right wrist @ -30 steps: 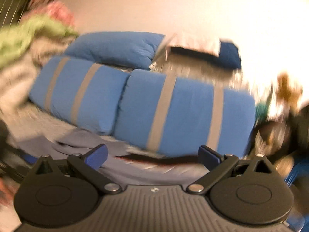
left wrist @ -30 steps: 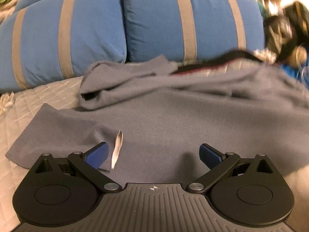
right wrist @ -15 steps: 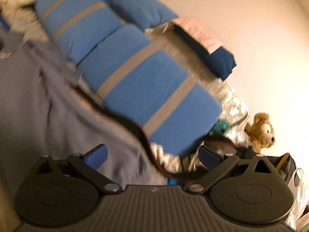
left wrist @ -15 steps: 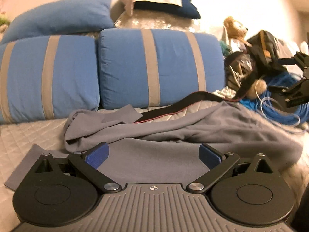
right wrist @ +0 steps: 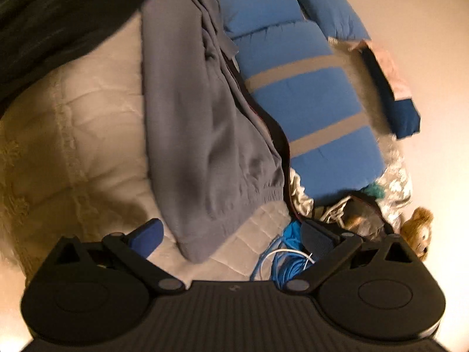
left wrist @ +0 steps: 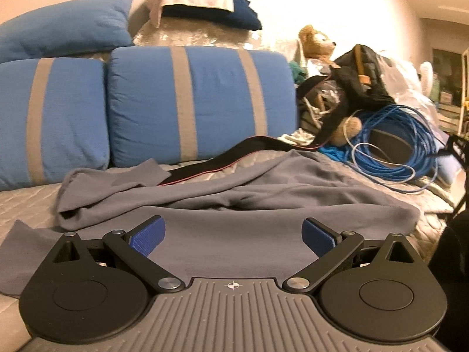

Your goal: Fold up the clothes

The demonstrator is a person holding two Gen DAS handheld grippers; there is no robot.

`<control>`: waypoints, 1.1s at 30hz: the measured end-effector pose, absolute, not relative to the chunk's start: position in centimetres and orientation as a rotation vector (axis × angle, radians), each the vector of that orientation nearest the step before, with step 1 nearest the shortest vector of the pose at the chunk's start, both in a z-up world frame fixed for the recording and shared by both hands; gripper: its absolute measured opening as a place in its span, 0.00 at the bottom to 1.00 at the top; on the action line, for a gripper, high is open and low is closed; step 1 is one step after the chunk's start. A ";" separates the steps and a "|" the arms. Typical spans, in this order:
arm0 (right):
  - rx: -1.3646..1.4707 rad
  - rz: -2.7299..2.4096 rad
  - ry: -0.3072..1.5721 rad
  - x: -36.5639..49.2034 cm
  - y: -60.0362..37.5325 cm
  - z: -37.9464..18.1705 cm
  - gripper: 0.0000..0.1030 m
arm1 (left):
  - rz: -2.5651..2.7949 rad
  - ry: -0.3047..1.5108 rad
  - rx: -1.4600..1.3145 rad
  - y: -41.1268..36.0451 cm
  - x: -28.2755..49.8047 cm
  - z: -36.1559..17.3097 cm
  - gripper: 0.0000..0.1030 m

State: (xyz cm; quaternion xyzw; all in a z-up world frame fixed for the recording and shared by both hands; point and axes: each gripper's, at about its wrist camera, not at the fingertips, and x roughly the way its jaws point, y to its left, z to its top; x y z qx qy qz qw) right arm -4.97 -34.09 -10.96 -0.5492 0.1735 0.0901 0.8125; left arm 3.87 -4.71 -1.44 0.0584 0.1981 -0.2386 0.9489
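Grey sweatpants [left wrist: 263, 193] lie rumpled across the quilted bed [left wrist: 26, 202], just in front of the blue striped pillows [left wrist: 199, 102], and I take those pillows as my landmark. My left gripper [left wrist: 233, 234] hangs low over the near part of the grey cloth, its blue pads [left wrist: 148, 234] spread wide with nothing between them. A black strap with a red edge [left wrist: 222, 161] runs along the foot of the pillows, touching the far edge of the sweatpants. To the right of the pillows sits a heap of things: a coil of blue cable [left wrist: 404, 146], a dark bag [left wrist: 360, 79] and a teddy bear [left wrist: 316, 41].

My right gripper [right wrist: 233, 234] is turned sideways, so its view tilts the pillows [right wrist: 307, 99] up along the right. From here the sweatpants [right wrist: 202, 123] stretch as a long band beside the pillows, and the ribbed end [right wrist: 258, 199], probably the waistband though the blur leaves me unsure, lies closest to my fingers. This gripper is also released, jaws wide apart and clear of the cloth; the blue cable [right wrist: 281, 252] shows just past the right finger. On the side of the sweatpants away from the pillows, bare quilt [right wrist: 73, 135] spreads out.
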 end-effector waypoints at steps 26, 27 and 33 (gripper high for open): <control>-1.366 0.153 0.338 -0.6 -30.6 -10.4 0.10 | -0.526 0.468 0.338 -6.2 3.9 -3.7 0.98; -1.344 0.153 0.341 -0.2 -30.7 -9.4 0.10 | -0.536 0.474 0.354 -6.4 3.9 -3.9 0.98; -1.173 0.157 0.370 1.4 -31.4 -4.0 0.10 | -0.544 0.424 0.554 -8.0 3.3 -5.5 0.98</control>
